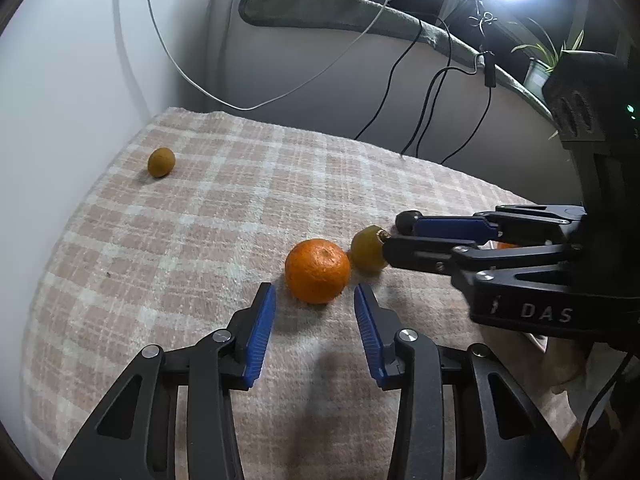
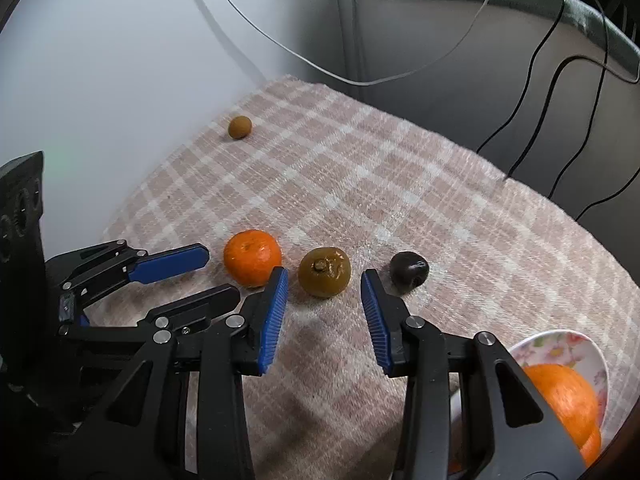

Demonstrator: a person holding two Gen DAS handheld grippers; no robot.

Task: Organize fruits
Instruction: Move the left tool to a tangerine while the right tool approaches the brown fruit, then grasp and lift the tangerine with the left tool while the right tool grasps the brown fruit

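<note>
An orange mandarin lies on the checked cloth. My left gripper stands open around its near side, the blue pads apart from the peel. Right of it sits a greenish-brown fruit. My right gripper is open with its tips on either side of that fruit, not touching it. A dark round fruit lies just to the right. A small brown fruit rests far back left.
A floral bowl holding a big orange stands at the cloth's near right edge. The pink checked cloth ends at a white wall on the left. Behind it black cables and a white cord hang.
</note>
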